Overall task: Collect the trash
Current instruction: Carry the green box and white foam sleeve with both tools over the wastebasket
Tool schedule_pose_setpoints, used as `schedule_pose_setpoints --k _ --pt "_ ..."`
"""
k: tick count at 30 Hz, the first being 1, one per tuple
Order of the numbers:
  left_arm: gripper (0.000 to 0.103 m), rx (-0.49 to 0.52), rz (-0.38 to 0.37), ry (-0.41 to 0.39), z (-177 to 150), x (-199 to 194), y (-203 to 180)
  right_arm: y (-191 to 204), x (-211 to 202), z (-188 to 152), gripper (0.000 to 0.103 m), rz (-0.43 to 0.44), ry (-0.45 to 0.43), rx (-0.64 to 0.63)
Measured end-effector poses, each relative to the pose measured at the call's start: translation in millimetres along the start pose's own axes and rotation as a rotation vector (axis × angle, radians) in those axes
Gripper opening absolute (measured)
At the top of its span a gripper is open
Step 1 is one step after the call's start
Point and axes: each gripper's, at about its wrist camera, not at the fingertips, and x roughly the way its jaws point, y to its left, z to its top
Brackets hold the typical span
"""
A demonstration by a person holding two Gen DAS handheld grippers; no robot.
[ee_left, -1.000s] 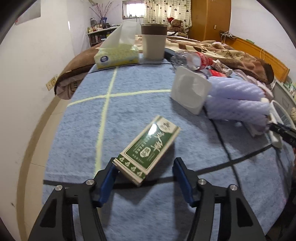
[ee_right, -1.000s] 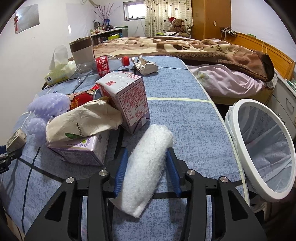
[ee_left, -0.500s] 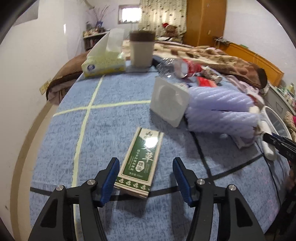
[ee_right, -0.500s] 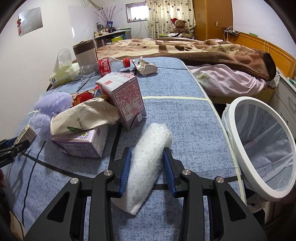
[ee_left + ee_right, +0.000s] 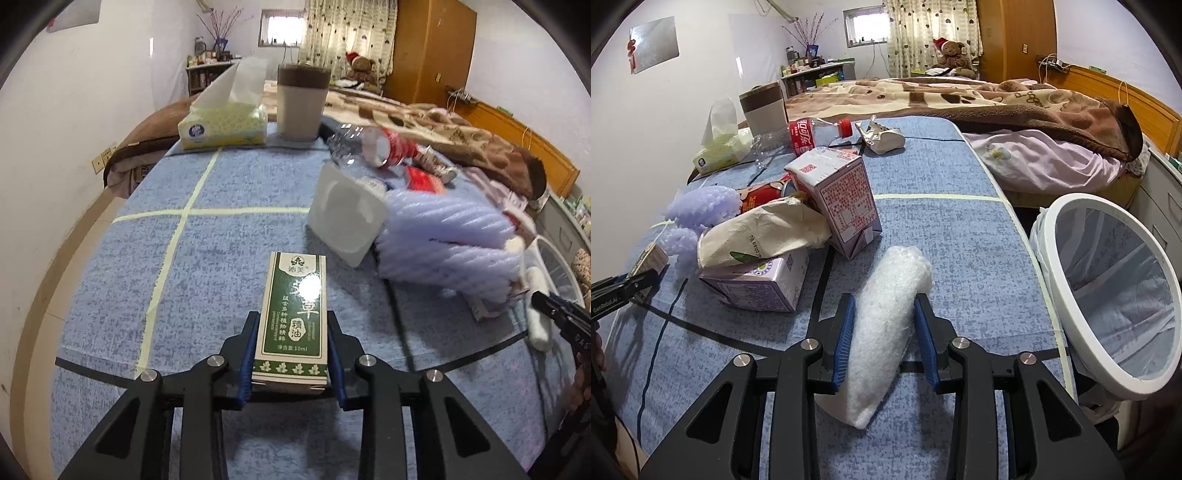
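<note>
A: Left wrist view?
B: The left gripper [image 5: 291,354] is clamped on the green-and-white cardboard box [image 5: 293,314], lying on the blue cloth table [image 5: 229,258].
A: Right wrist view?
B: The right gripper [image 5: 884,339] is closing, pads pressing the white foam wrap roll [image 5: 886,328], beside the white-rimmed bin [image 5: 1067,295].

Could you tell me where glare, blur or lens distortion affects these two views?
Left wrist view: a white glare spot washes out characters on the green box; the purple foam and plastic bottle look smeared; the table's tape lines bow. Right wrist view: sharper overall; the window is blown out; the bin's white rim stretches into an oval.
</note>
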Motion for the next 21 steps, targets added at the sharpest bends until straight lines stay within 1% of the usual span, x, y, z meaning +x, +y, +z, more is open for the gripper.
schedule_pose_setpoints --k 3,6,13,21 --pt "0.033 -0.004 -0.005 -0.024 -1.6 -9.3 -6.2 -2.7 -5.4 -0.9 0.025 0.015 -0.016 0.005" --pt "0.033 -0.002 -0.015 -0.045 -2.5 -19.6 -15.0 -4.8 -10.6 -0.9 0.025 0.035 -0.031 0.006" --pt "0.033 0.045 -0.050 -0.087 -2.2 -45.7 -49.4 -12.7 -29.4 3.4 0.025 0.077 -0.083 0.006" --pt "0.033 0.105 -0.111 -0.134 6.2 -68.8 -103.9 -35.6 -51.7 11.4 0.025 0.081 -0.134 0.027"
